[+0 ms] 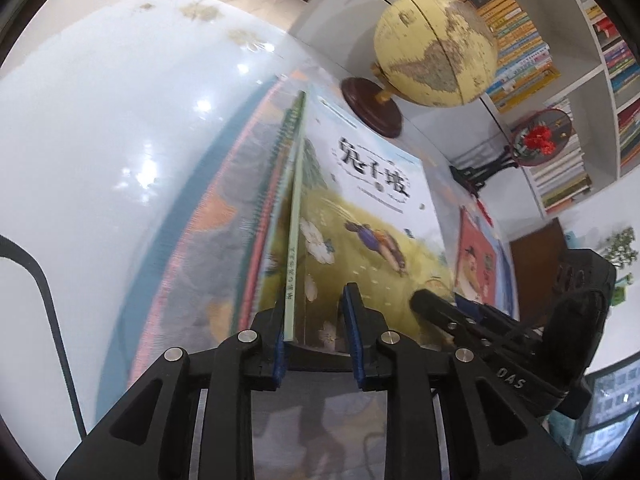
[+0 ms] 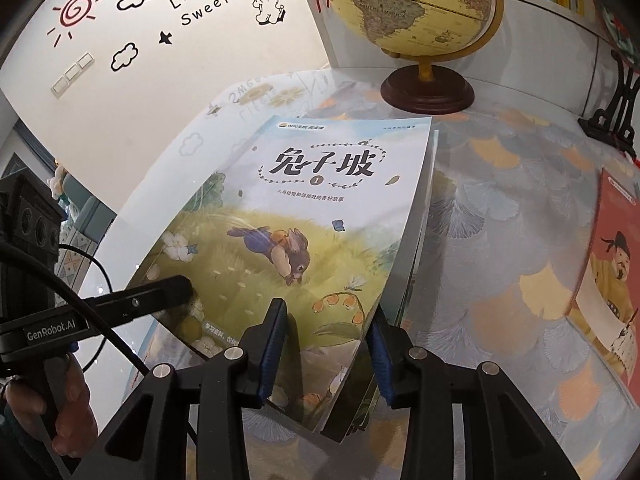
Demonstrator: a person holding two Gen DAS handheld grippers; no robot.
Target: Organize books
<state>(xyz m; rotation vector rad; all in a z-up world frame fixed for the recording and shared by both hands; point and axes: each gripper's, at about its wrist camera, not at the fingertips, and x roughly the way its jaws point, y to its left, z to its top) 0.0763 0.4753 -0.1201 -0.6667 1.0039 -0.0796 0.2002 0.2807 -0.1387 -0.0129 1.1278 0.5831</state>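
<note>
A picture book with a rabbit on its cover [image 2: 304,208] tops a small stack on the patterned tablecloth [image 2: 500,208]. In the left wrist view the same book [image 1: 372,216] shows its green spine, with a spiral-bound book [image 1: 276,168] under it. My left gripper [image 1: 316,320] stands open astride the spine end; its left pad is close to the spine and the right pad stands apart over the cover. My right gripper [image 2: 328,328] is open around the stack's near right corner, one finger above the cover and the other beside the page edges.
A red-covered book [image 2: 612,272] lies flat to the right. A globe on a dark wooden base [image 2: 412,4] stands behind the stack, and a black stand [image 2: 616,112] sits at the far right. Shelves full of books [image 1: 560,60] line the wall. A hand [image 2: 68,412] holds the left gripper's handle.
</note>
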